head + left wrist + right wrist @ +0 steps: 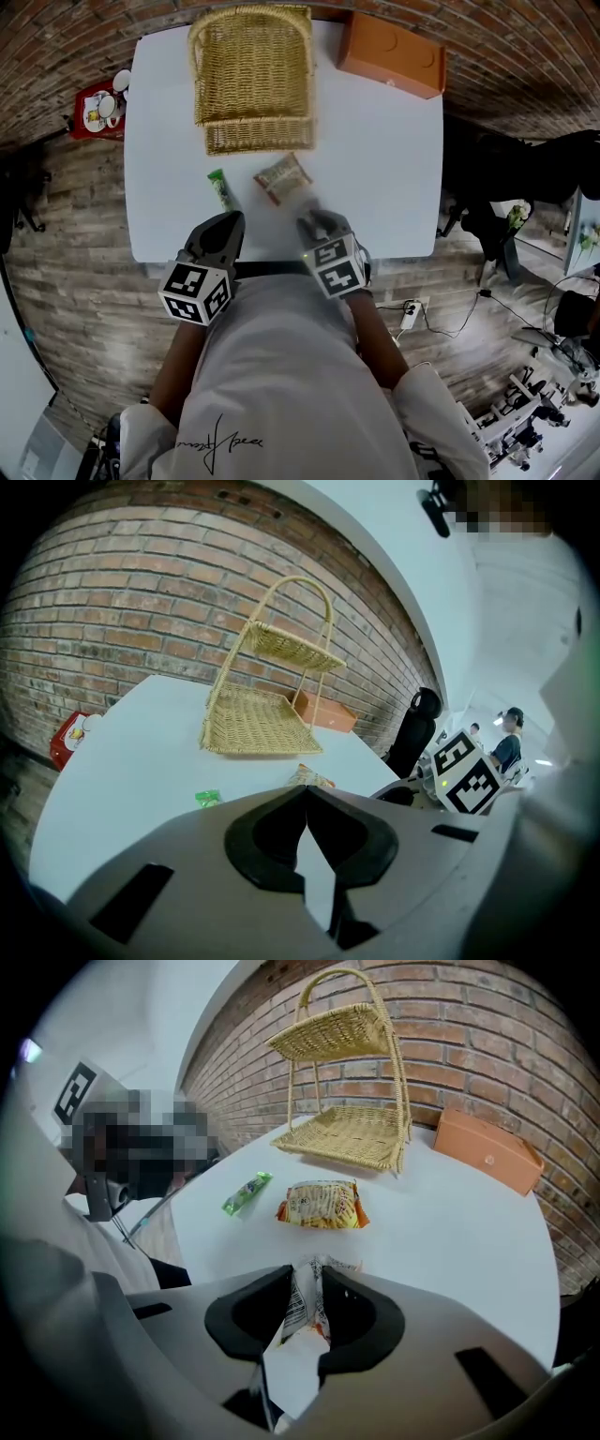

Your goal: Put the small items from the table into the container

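Observation:
A two-tier wicker basket [253, 75] [347, 1133] stands at the far side of the white table [375, 169]. In front of it lie a green packet [220, 188] [247, 1192] and an orange snack packet [282, 178] [322, 1204]. My right gripper [314, 225] [305, 1288] hangs over the near edge, shut on a second, crumpled snack packet [302, 1312] that stands pinched between its jaws. My left gripper [225, 225] [305, 794] is beside it on the left, its jaw tips touching with nothing between them. The green packet [207, 799] lies just beyond it.
An orange box [389, 54] [487, 1152] sits at the table's far right corner beside the basket. A red box with cups [98, 108] is on the floor at the left. A black chair [417, 728] stands off the table's right side.

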The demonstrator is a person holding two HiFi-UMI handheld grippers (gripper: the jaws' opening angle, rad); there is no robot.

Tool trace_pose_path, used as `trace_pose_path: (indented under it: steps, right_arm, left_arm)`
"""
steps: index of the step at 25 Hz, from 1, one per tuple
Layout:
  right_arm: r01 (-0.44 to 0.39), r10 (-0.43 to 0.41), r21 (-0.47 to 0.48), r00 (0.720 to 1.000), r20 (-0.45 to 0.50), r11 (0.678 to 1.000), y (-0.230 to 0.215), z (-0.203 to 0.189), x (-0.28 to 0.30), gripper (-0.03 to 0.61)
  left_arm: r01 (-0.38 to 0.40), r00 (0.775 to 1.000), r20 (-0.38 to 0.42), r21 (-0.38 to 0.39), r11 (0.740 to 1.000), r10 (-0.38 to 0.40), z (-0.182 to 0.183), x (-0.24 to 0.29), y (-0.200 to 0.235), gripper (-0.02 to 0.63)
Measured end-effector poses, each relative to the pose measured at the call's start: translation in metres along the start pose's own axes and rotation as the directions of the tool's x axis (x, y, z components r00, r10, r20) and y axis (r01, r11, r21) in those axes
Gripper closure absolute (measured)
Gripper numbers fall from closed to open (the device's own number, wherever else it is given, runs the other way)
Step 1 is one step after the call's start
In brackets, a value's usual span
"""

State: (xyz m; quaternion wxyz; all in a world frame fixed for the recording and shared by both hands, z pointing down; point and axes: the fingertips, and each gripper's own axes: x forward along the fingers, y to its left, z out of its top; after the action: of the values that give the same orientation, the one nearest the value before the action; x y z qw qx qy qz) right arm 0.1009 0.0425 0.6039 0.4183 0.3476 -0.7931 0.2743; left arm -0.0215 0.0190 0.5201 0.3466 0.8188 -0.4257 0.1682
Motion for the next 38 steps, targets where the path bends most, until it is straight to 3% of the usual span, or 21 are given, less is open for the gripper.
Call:
trace_pose_path:
  steps: [16, 38]
  right_arm:
    - [0.005, -0.007, 0.059, 0.999, 0.042, 0.998, -0.010, 0.005, -0.016, 0.479]
    - [0.022, -0.026, 0.030, 0.993, 0.111, 0.999, -0.011, 0.018, -0.041, 0.479]
  left_arm:
    - [0.020, 0.999, -0.029, -0.003, 1.000, -0.020, -0.008, 0.004, -0.010, 0.604]
    - [0.033, 0.999, -0.013, 0.025, 0.999, -0.032, -0.008, 0.001, -0.026, 0.604]
